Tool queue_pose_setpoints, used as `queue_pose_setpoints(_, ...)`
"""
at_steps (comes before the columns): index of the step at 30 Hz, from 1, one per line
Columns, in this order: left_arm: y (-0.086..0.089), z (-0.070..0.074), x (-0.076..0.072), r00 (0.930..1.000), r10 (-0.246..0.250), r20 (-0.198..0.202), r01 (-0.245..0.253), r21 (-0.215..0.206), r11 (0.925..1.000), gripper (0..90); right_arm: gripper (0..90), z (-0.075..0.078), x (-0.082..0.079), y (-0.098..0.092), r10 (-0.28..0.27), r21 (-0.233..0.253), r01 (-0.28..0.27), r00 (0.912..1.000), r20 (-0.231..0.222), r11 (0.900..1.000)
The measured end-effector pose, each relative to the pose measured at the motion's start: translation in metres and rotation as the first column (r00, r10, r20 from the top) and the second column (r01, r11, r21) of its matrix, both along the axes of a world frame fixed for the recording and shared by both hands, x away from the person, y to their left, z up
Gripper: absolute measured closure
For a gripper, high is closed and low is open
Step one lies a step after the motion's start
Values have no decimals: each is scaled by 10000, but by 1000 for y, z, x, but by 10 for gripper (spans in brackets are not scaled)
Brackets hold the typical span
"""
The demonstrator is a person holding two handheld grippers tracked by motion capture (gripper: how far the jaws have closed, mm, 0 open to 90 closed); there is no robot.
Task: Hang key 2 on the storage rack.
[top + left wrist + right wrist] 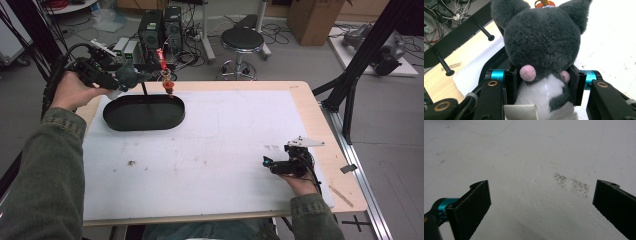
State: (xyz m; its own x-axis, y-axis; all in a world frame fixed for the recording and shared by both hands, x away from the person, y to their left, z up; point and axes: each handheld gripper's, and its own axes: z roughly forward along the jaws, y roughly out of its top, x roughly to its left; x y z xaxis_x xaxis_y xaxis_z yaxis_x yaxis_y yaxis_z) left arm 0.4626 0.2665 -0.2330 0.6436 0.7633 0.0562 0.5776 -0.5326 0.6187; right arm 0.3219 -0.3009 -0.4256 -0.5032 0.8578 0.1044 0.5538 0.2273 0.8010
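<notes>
1. White matting (225, 150) covers our wooden table, with a stool and cables on the floor beyond.
2. Our left gripper (544, 82) pinches a grey plush toy (541, 42) at its neck, both pads pressed into the fur below the pink cheeks.
3. We hold that toy (127, 75) in the air at the far left corner, just over the rim of the black oval tray (144, 113).
4. Our right gripper (541, 202) rests low near the right edge, jaws spread wide over bare mat.
5. An orange object (168, 86) stands at the tray's far edge.
</notes>
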Motion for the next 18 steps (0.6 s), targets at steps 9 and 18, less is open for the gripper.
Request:
queue_pose_setpoints(9, -3, -9, 13, 9997, 125, -219, -126, -50, 9999, 535, 8, 0, 0, 0, 15, 19, -15, 10000, -11, 10000)
queue_pose_setpoints(18, -5, -15, 24, 9985, 469, -278, -470, -36, 9989, 535, 8, -1, 0, -1, 144, 40, -144, 9999, -59, 9999)
